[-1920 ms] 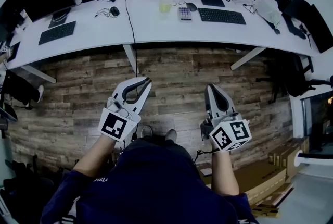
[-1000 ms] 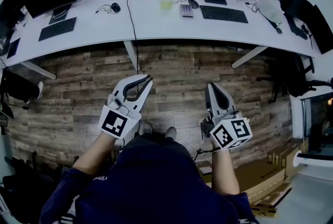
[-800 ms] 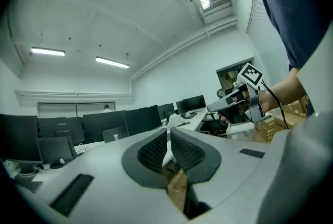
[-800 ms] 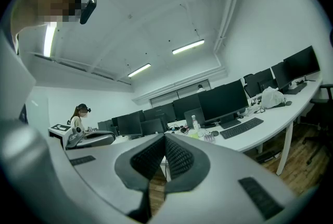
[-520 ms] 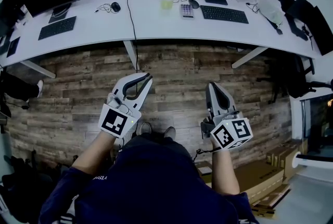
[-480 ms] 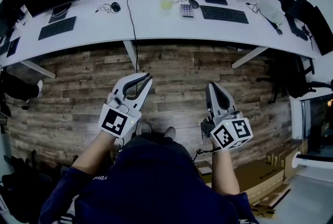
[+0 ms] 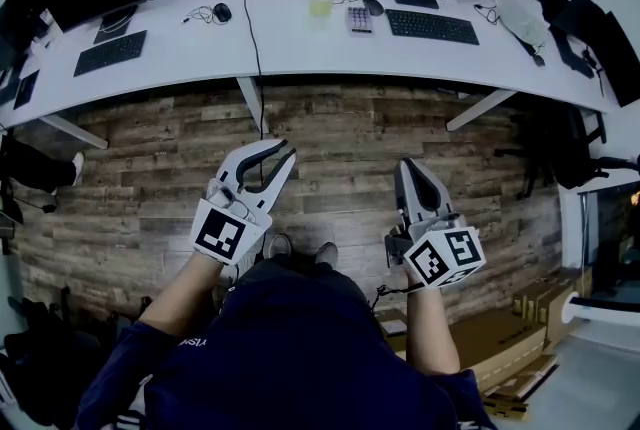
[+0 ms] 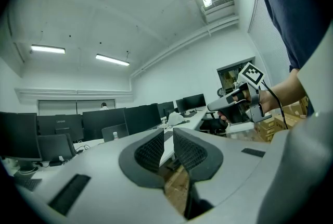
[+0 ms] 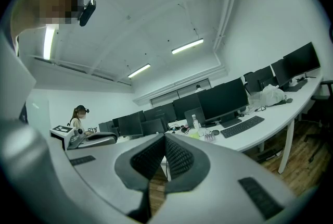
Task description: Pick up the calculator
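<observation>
The calculator [image 7: 357,19] is a small grey slab with rows of pale keys. It lies flat on the far white desk [image 7: 280,48], just left of a black keyboard [image 7: 428,28]. Both grippers hang near the person, well apart from it. The left gripper [image 7: 288,154] has just been opening its jaws to a narrow slit with nothing between them. The right gripper [image 7: 408,165] has its jaws pressed together, empty.
</observation>
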Available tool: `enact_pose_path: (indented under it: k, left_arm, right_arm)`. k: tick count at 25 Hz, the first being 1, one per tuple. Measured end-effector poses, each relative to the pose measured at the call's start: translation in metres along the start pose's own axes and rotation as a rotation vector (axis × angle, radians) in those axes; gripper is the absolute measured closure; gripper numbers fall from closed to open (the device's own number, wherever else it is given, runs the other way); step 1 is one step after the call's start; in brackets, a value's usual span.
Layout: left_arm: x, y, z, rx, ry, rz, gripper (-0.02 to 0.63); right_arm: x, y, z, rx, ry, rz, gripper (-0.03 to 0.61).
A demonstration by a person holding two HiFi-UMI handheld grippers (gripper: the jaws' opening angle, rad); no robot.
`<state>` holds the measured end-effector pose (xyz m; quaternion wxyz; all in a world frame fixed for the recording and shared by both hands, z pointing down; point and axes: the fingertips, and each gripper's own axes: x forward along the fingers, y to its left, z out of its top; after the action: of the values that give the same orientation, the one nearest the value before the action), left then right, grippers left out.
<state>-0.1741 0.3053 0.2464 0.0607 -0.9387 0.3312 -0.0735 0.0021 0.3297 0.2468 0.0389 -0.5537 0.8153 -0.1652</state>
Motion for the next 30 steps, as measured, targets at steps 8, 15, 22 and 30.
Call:
enact_pose_path:
  k: [8,15,22,30]
  left_arm:
    - [0.004,-0.004,-0.001,-0.005,0.007,-0.009,0.506]
    - [0.006,-0.007,-0.002,-0.01,0.015,0.001,0.469]
    - [0.008,-0.012,-0.002,-0.007,0.026,0.019,0.443]
    - [0.011,-0.022,-0.004,-0.006,0.04,0.042,0.429]
  right_arm:
    - [-0.001,-0.003,0.001,0.003,-0.001,0.002,0.575]
    - [-0.004,-0.008,0.001,0.006,-0.003,0.004,0.575]
    - [-0.008,-0.013,0.002,0.009,-0.004,0.01,0.575]
    - [-0.017,-0.022,0.001,0.012,-0.003,0.023,0.575]
